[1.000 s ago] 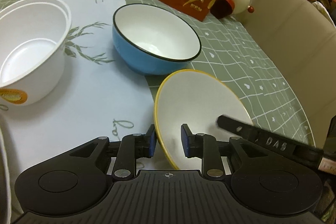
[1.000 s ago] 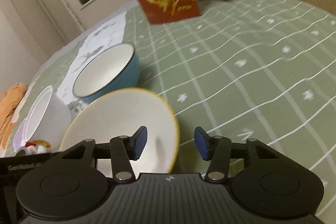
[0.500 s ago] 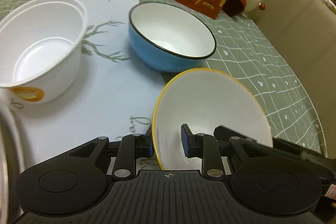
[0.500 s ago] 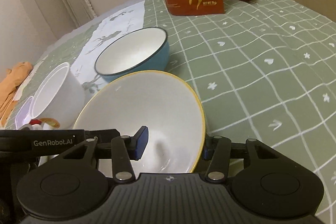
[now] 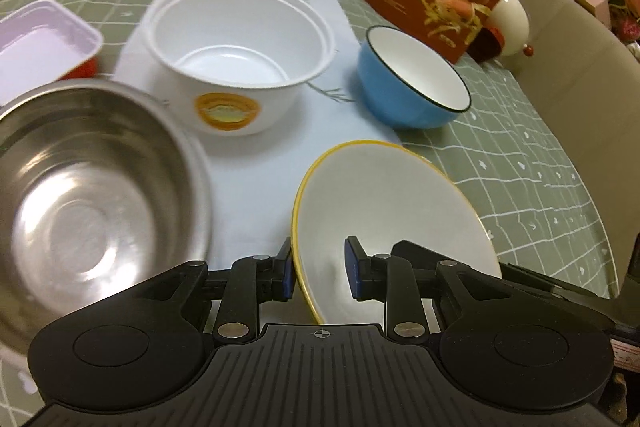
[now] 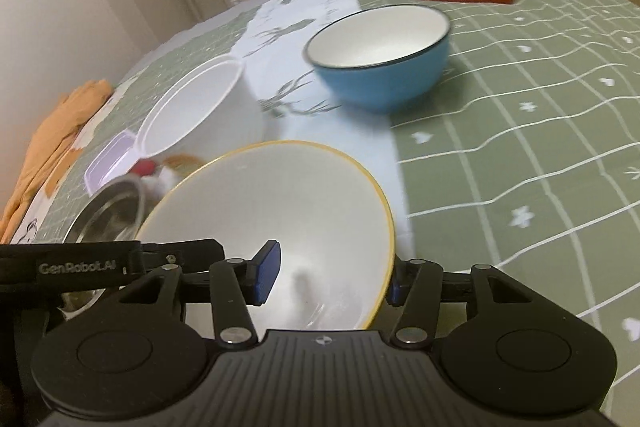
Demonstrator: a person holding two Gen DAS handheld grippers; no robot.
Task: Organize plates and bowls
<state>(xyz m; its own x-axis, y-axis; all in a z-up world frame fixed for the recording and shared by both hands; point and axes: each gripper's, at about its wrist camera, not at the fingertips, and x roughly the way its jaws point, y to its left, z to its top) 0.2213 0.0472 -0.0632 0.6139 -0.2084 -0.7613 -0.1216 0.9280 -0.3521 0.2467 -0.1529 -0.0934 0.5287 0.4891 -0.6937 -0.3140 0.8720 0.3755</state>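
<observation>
green tablecloth [image 5: 520, 131]; yellow-rimmed bowl [image 5: 384, 211] rim between left fingers [image 5: 285, 277].

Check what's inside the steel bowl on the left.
The steel bowl looks empty: bare shiny metal, only reflections. Its near edge runs behind the left gripper and out of the picture, so that strip cannot be seen.

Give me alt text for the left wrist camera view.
The left claw straddles the rim of a yellow-rimmed white bowl over a green checked tablecloth. Beyond sit a steel bowl, white plastic tub and blue bowl.
</observation>
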